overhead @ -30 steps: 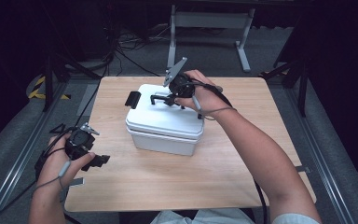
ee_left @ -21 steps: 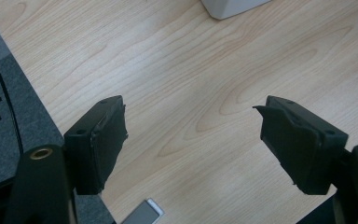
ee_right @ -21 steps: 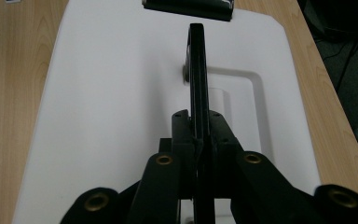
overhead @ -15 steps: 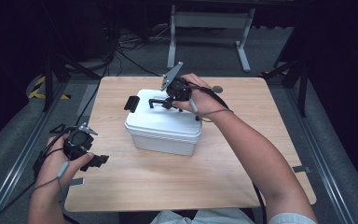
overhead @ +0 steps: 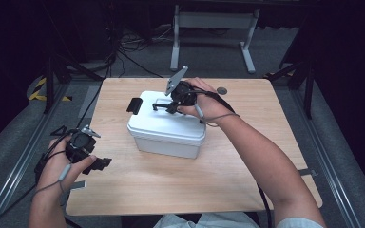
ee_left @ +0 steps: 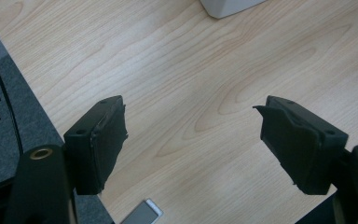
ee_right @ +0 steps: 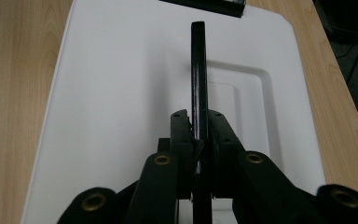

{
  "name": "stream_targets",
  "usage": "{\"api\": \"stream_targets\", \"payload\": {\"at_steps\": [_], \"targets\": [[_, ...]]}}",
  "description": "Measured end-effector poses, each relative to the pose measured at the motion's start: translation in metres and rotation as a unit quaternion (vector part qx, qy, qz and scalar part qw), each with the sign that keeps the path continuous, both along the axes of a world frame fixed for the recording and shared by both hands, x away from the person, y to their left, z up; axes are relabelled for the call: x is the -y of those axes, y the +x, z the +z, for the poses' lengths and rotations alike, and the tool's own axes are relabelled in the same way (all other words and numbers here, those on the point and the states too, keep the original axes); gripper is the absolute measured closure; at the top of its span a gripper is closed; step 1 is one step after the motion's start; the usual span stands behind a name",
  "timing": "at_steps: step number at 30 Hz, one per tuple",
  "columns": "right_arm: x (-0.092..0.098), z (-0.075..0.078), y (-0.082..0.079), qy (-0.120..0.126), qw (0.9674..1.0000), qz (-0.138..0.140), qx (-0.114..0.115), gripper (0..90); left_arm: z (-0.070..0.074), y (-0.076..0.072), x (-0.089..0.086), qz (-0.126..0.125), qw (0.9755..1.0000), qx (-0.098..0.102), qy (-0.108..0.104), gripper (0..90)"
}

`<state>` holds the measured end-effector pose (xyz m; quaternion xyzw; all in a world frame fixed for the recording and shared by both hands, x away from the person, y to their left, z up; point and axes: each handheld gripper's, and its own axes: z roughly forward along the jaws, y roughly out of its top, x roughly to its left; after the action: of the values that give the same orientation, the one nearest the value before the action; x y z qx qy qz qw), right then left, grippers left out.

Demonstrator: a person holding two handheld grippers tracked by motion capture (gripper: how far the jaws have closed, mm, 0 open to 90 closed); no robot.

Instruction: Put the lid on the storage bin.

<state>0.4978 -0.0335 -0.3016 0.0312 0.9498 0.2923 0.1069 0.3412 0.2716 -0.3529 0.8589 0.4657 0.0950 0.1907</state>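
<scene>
table [overhead: 247,180]: light wood
floor [overhead: 19,128]: grey carpet, cables [overhead: 123,47] lying around
frame [overhead: 214,21]: grey metal, behind the table

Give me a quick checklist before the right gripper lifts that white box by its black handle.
1. Right gripper shut on the handle: ok, both jaws press the black bar.
2. Handle raised off the lid: ok, it stands upright above the recess.
3. Left gripper out of the way: ok, open over bare table, apart from the white box.
4. Front latch fastened: cannot tell.
5. Box sits well inside the table edges: ok.
6. Grip centred on the handle: cannot tell, the hand covers it in the high view.
</scene>
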Motion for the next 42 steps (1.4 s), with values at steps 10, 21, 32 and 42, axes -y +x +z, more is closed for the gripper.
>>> {"api": "stream_targets", "payload": {"at_steps": [10, 21, 32, 42], "targets": [[-0.001, -0.001, -0.006, -0.023, 0.9995, 0.006, 0.022, 83.9, -0.001, 0.001, 0.000, -0.001, 1.0000, -0.001, 0.001, 22.9], [-0.005, -0.004, -0.004, -0.034, 0.9991, -0.016, 0.018, 84.2, 0.000, 0.000, 0.001, -0.002, 1.0000, -0.001, 0.001, 22.9], [-0.002, 0.002, -0.013, 0.005, 0.9998, -0.017, 0.011, 59.0, -0.001, 0.002, 0.000, -0.003, 1.0000, -0.001, 0.000, 22.8], [0.029, 0.031, -0.027, 0.048, 0.9973, -0.055, 0.000, 53.8, 0.000, 0.003, 0.001, -0.004, 1.0000, -0.001, 0.000, 22.8]]}}
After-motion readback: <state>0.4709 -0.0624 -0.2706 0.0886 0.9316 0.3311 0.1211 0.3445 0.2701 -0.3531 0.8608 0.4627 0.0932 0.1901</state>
